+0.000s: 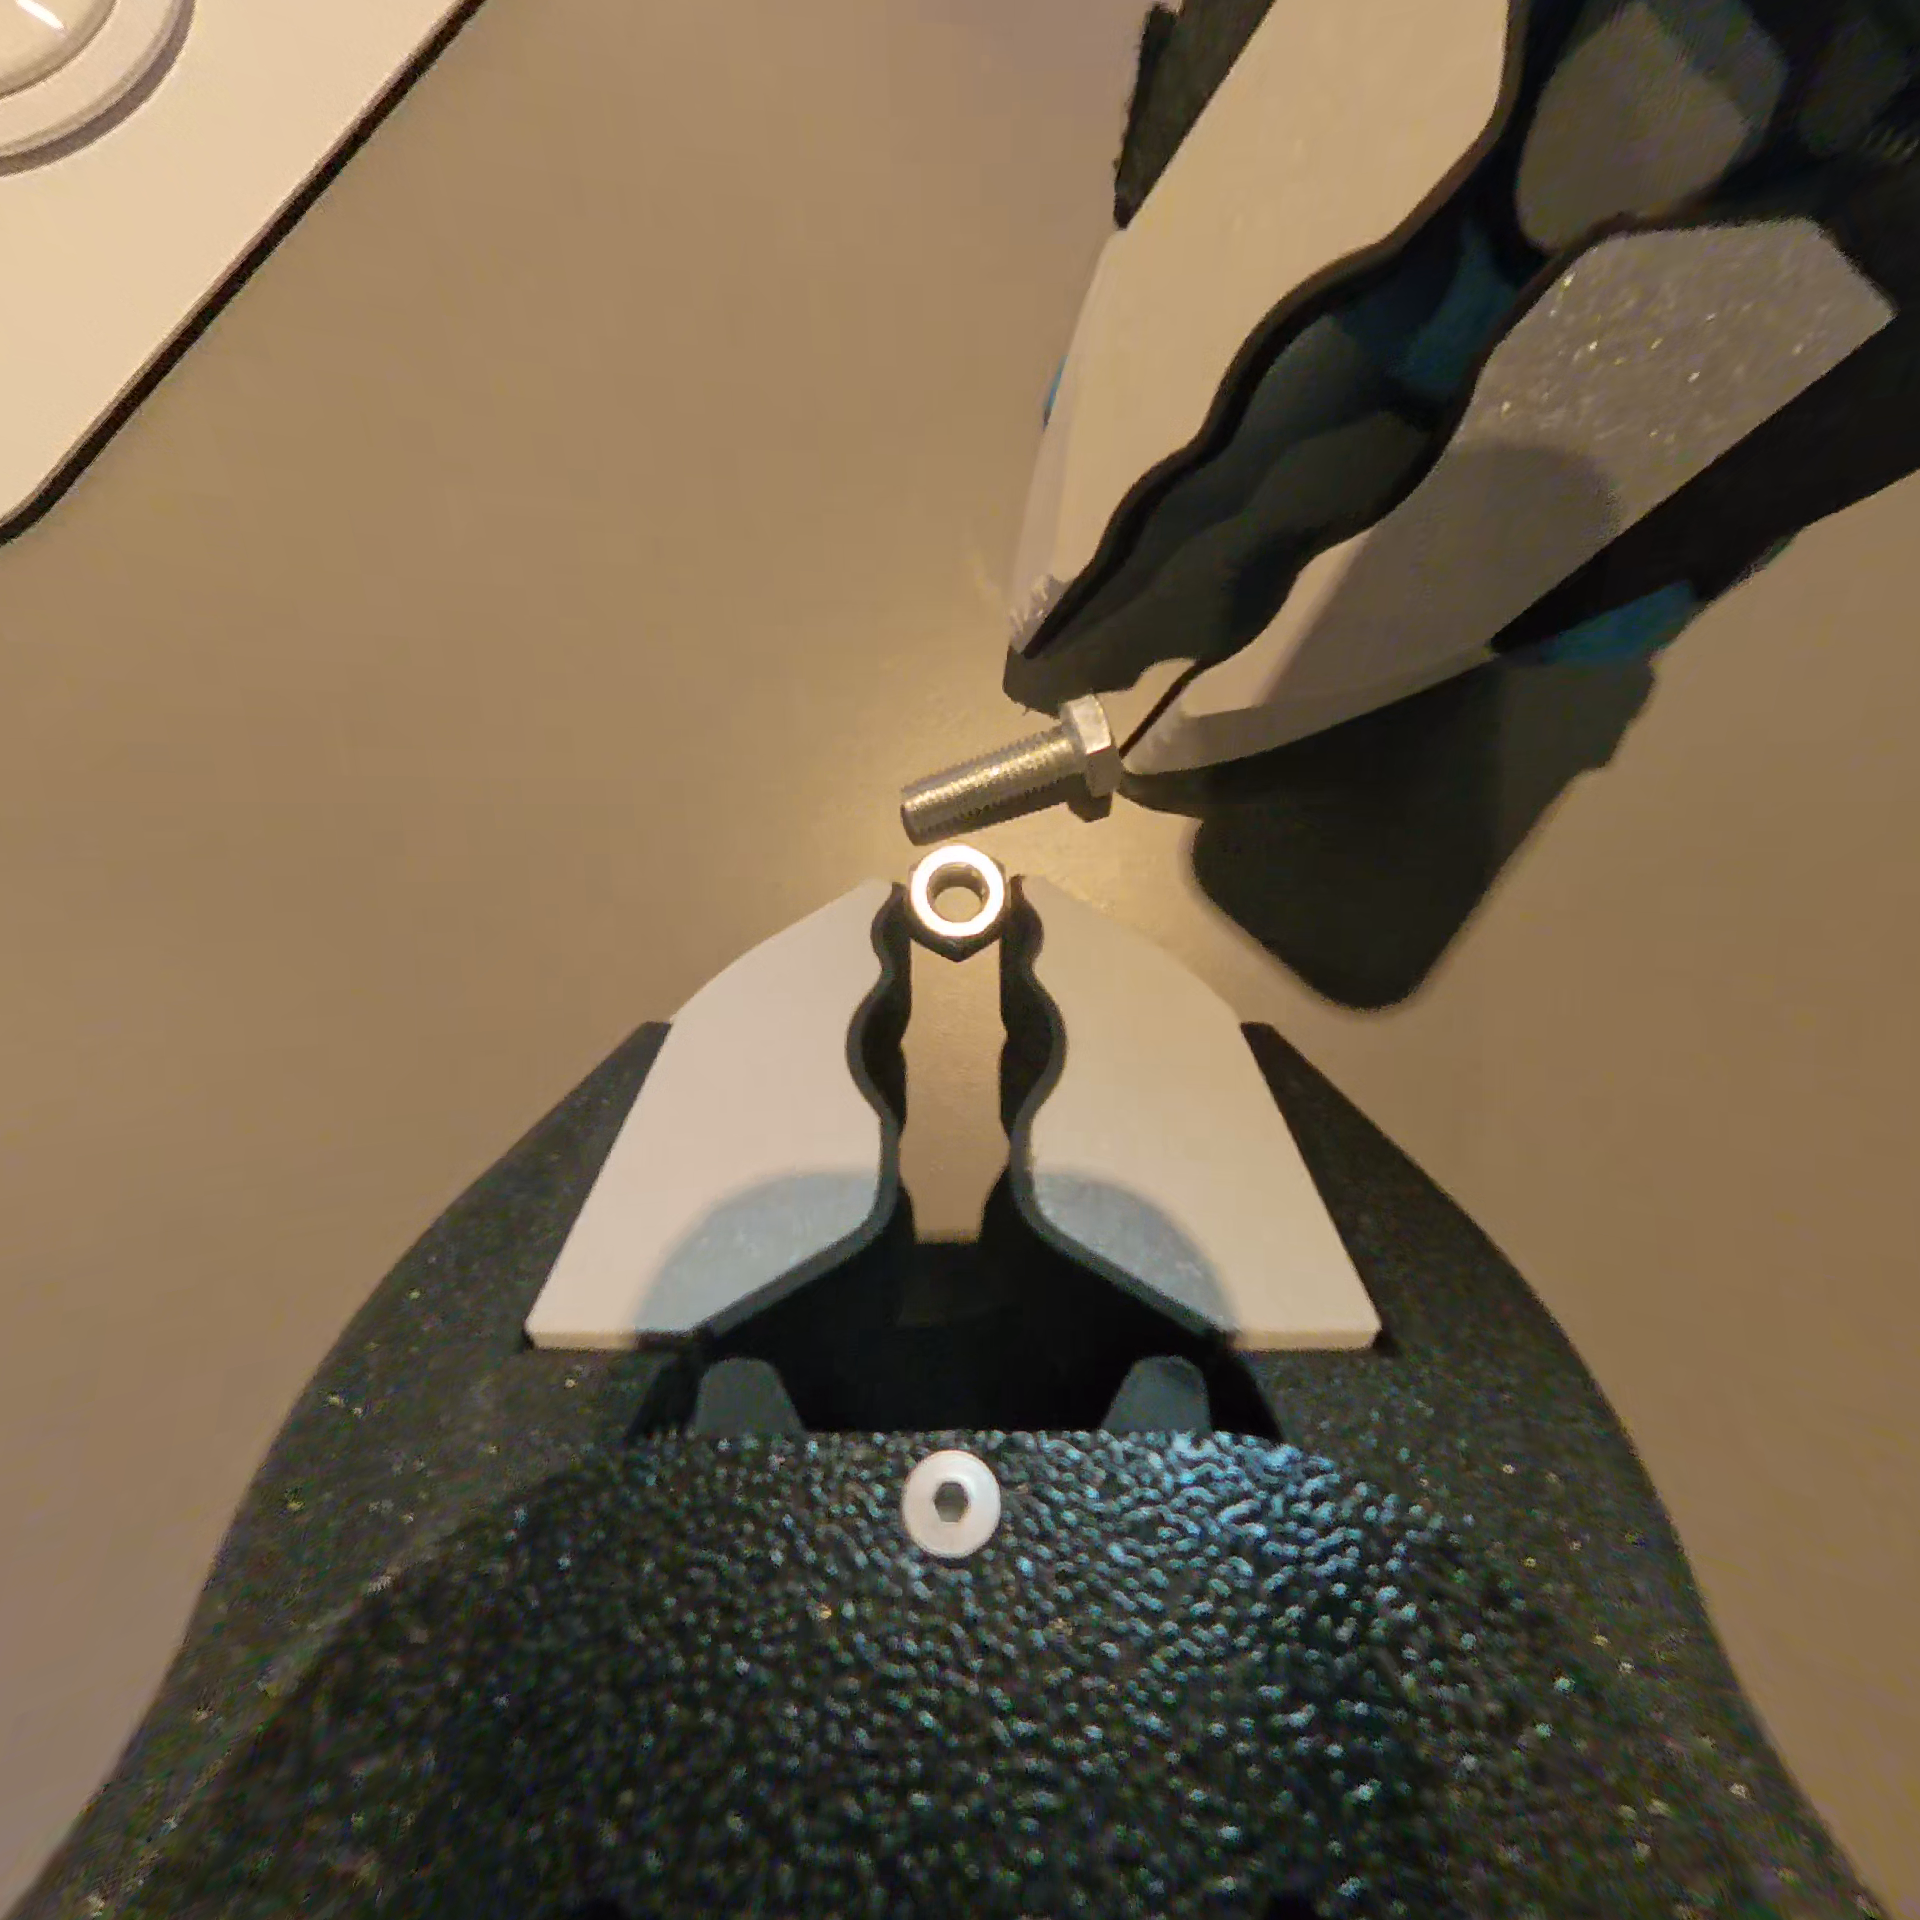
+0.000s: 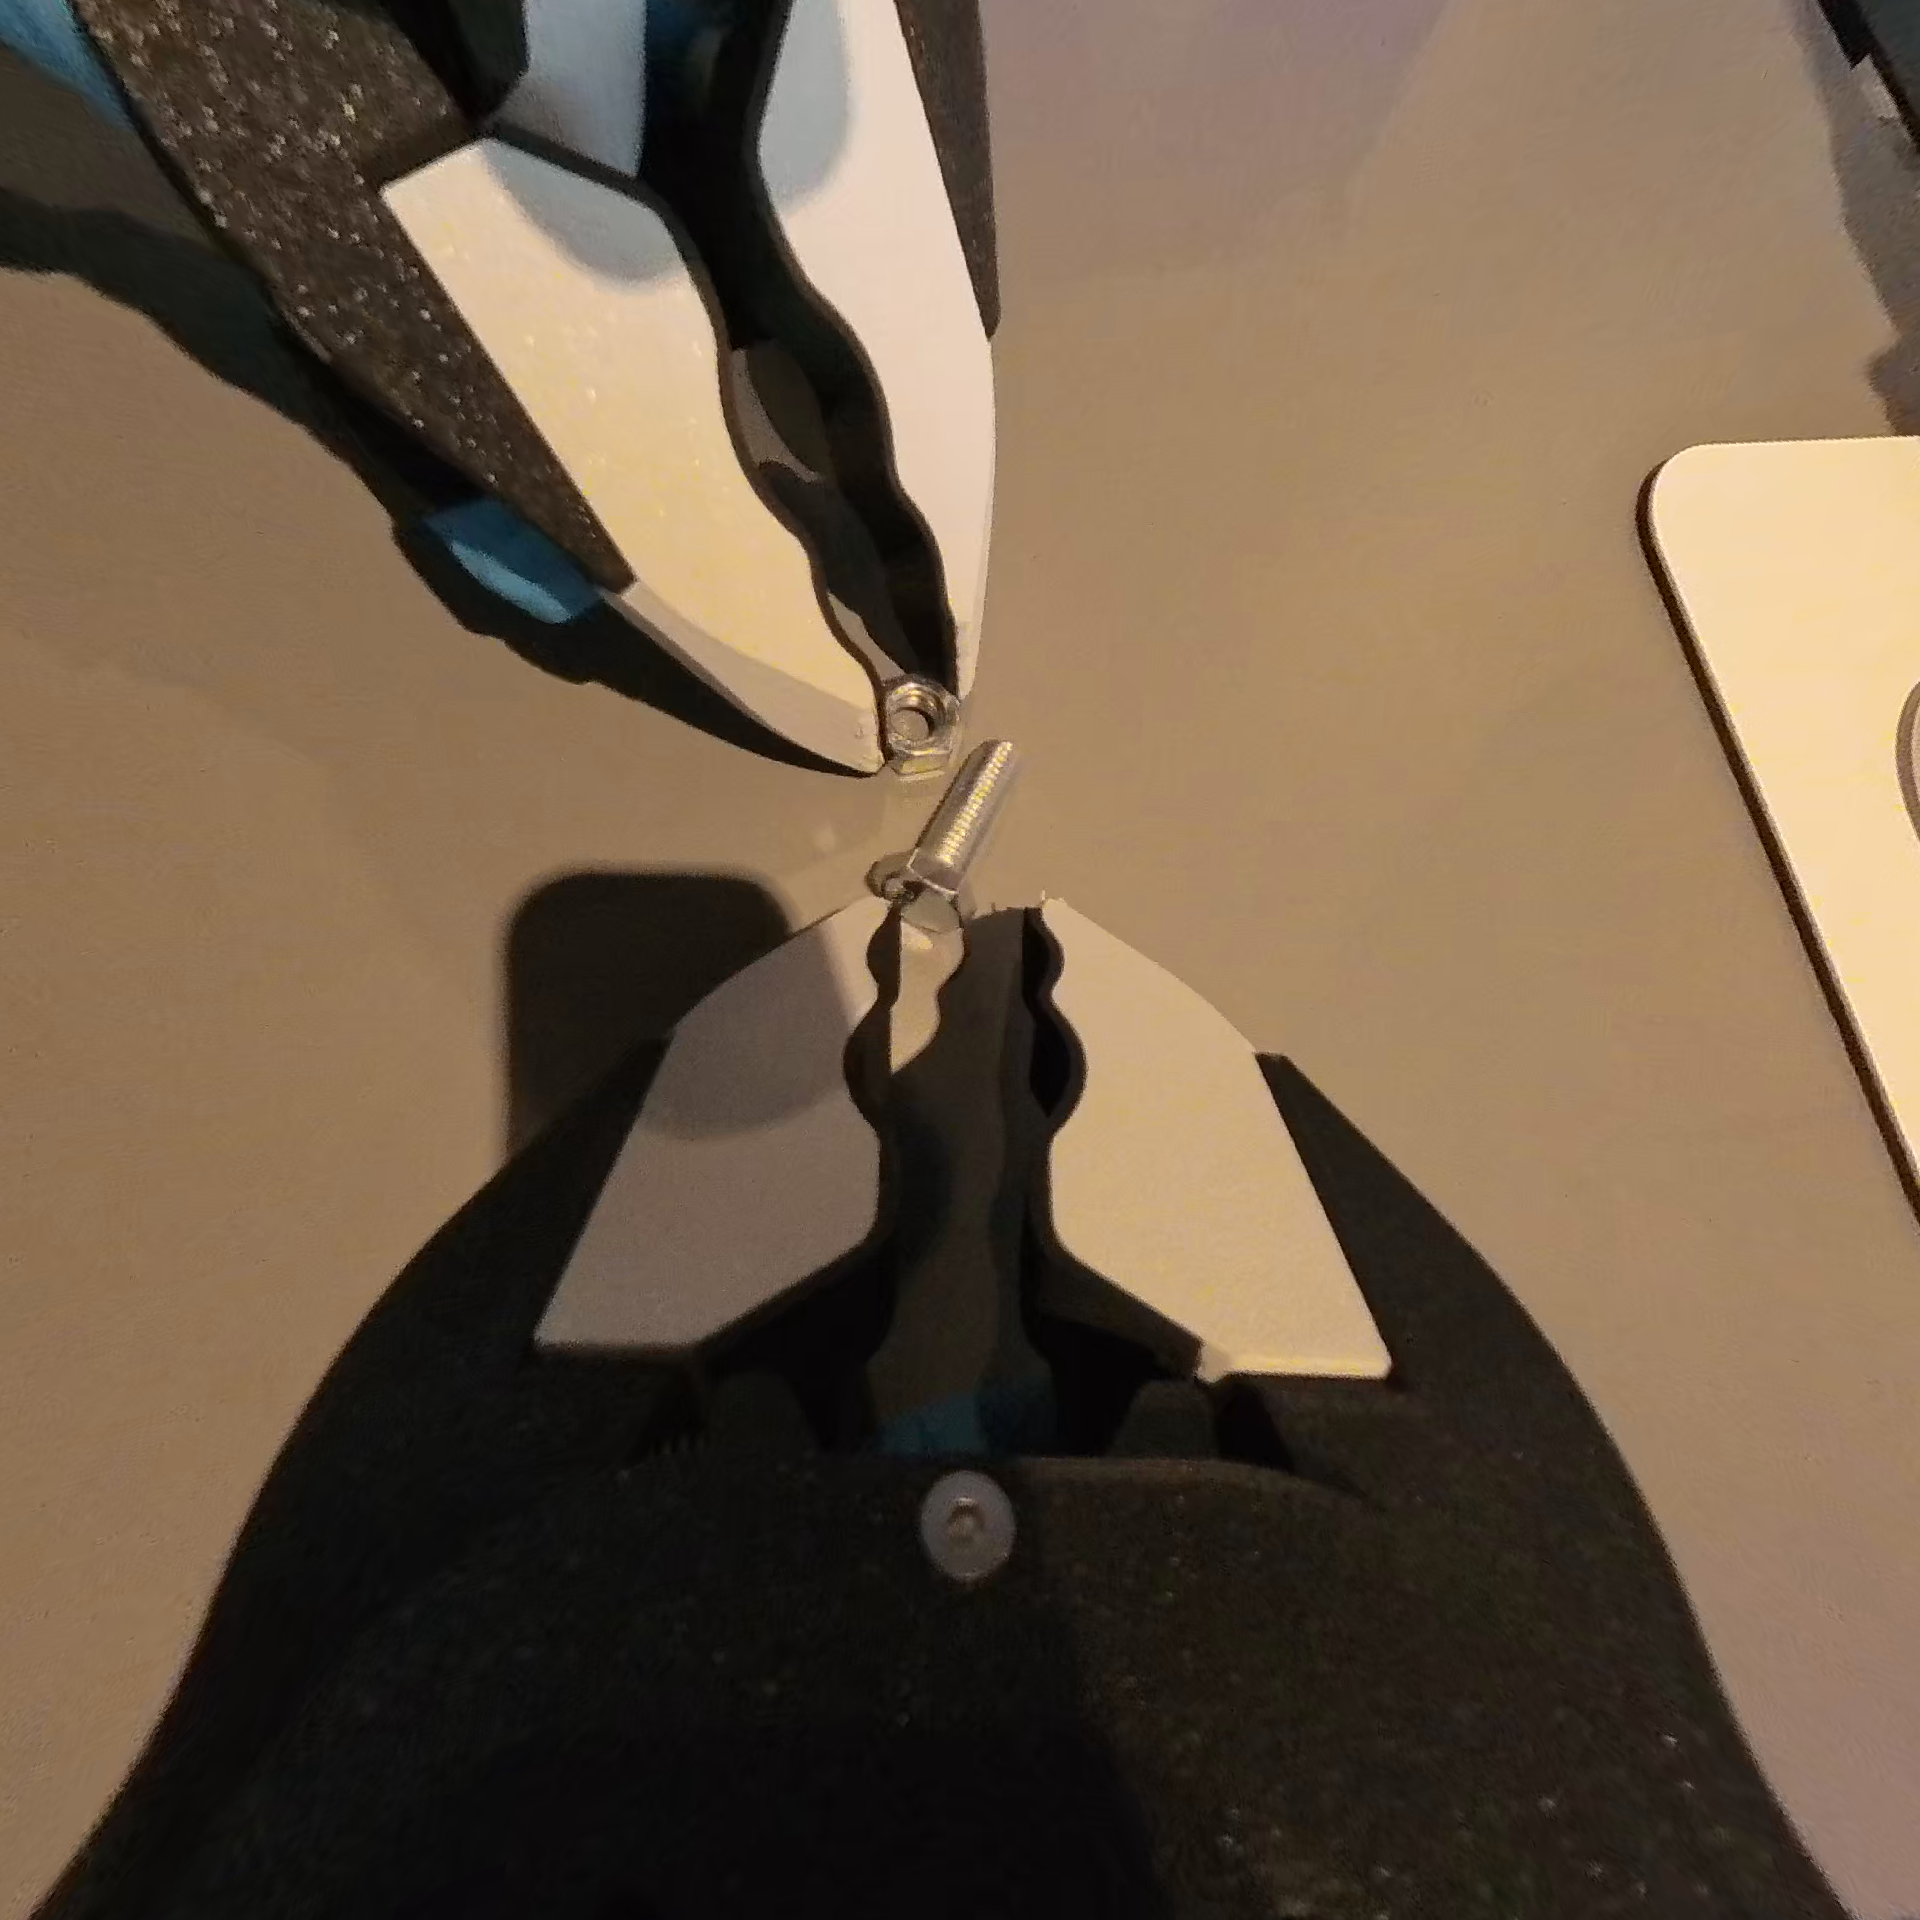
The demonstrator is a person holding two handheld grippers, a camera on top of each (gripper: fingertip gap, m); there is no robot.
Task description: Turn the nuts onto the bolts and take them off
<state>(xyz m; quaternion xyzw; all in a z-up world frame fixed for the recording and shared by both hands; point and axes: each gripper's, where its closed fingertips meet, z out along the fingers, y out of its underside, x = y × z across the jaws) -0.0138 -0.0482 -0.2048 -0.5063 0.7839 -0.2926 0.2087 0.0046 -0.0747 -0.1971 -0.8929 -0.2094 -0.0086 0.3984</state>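
My left gripper [image 1: 958, 902] is shut on a silver hex nut [image 1: 957, 898] held at its fingertips, its hole facing the camera. My right gripper [image 2: 971, 920] is shut on the head of a silver bolt [image 2: 961, 831]; the threaded shank points away toward the nut [image 2: 914, 723]. In the left wrist view the right gripper [image 1: 1117, 727] comes in from the upper right and holds the bolt [image 1: 1003, 781] just above the nut, its thread tip a short gap from it. The nut and bolt are apart, above a tan table [image 1: 520, 727].
A white board with rounded corners [image 1: 156, 270] lies at the upper left in the left wrist view and also shows at the right edge in the right wrist view [image 2: 1808, 727]. A round clear dish [image 1: 73, 73] stands on it. The tips of both grippers are at nearly the same place.
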